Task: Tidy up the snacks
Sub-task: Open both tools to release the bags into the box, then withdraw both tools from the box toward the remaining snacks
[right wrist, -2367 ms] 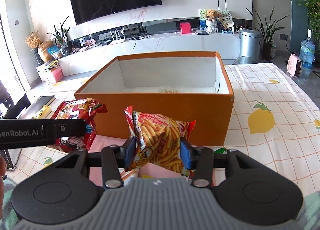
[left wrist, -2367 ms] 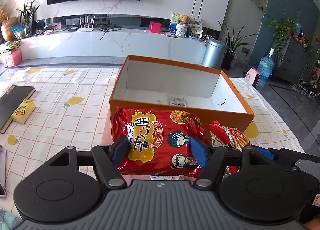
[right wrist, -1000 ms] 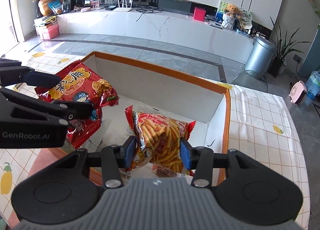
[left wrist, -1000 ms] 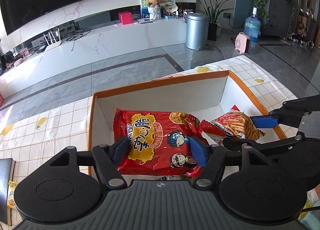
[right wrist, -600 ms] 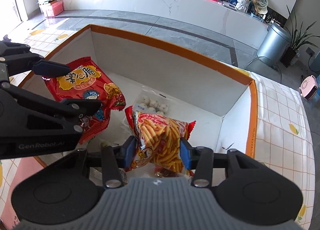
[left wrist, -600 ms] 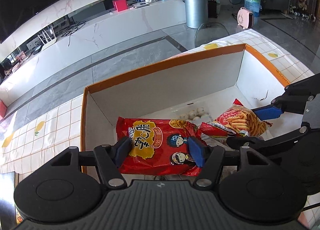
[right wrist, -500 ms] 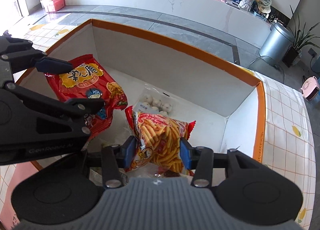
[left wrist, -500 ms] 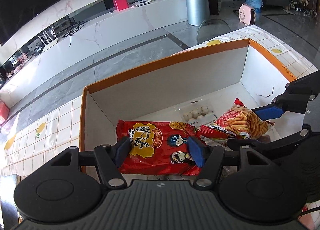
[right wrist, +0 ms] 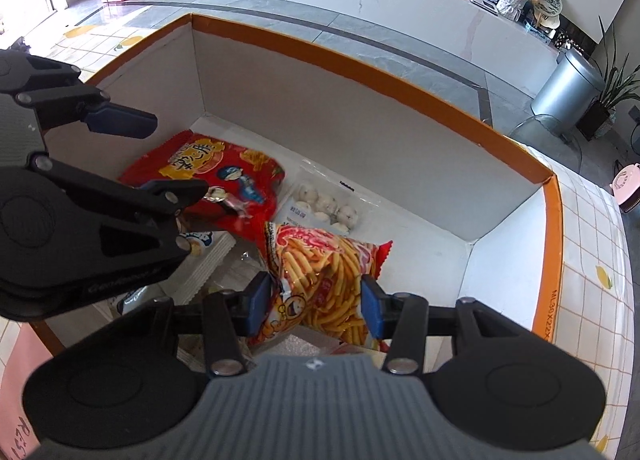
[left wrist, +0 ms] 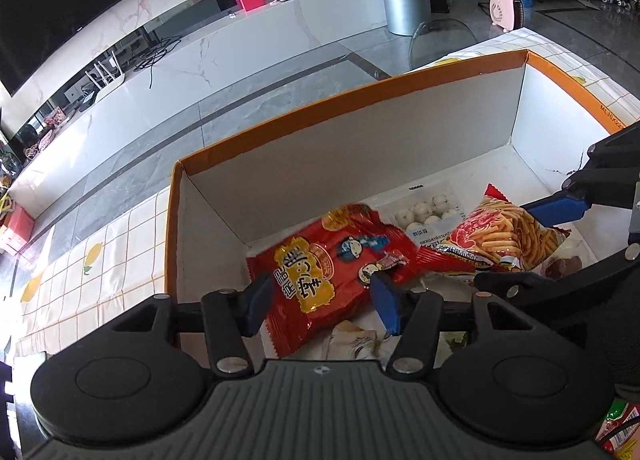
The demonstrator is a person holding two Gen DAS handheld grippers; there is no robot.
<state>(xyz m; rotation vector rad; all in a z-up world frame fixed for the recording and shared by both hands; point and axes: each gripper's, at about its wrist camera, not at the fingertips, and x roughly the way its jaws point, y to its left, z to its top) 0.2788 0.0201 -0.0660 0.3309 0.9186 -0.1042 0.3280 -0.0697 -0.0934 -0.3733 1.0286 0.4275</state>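
An orange box [left wrist: 280, 128] with white walls holds the snacks; it also shows in the right wrist view [right wrist: 400, 80]. My left gripper [left wrist: 322, 310] is open, and the red noodle-snack bag [left wrist: 332, 260] lies loose on the box floor between and beyond its pads; the bag also shows in the right wrist view [right wrist: 224, 176]. My right gripper [right wrist: 314, 306] is open around the fries-picture bag [right wrist: 328, 276], which rests in the box and also shows in the left wrist view [left wrist: 504, 236]. A clear pack of white balls [right wrist: 324, 204] lies behind both bags.
Other wrapped snacks [left wrist: 356, 342] lie on the box floor near the front wall. The table has a white lemon-print cloth [right wrist: 588, 260]. The two grippers hang close together over the box. A snack packet [left wrist: 618, 430] shows at the lower right edge.
Both grippers have opened. The red noodle-snack bag has dropped from the left gripper and tilted onto the box floor. The fries-picture bag has settled lower between the right pads.
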